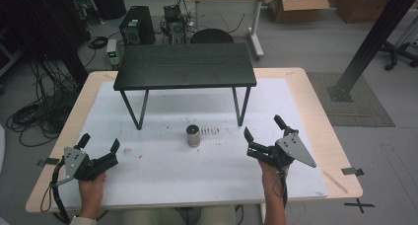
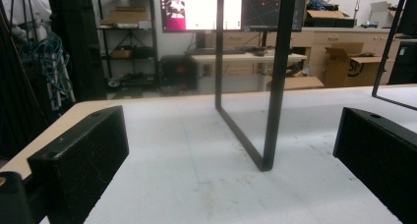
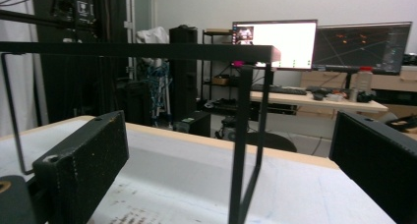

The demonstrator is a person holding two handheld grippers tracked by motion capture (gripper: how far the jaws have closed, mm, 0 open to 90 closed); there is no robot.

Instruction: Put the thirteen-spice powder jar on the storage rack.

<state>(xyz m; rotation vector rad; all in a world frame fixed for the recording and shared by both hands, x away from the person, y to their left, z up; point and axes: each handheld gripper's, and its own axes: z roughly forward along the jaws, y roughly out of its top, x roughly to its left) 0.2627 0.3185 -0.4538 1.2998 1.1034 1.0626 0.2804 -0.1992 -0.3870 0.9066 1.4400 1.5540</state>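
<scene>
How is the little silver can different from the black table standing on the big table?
The silver can is small, round and shiny; the black stand is wide, flat-topped and matte. The can sits straight on the white mat; the stand rises on thin legs. Both stand upright, untouched, between the open left gripper and right gripper.

Bare white mat (image 1: 162, 170) lies open on both sides of the metal cylinder (image 1: 193, 135); behind the cylinder, the black shelf's (image 1: 185, 65) thin legs (image 1: 133, 111) frame open gaps beneath its top
</scene>
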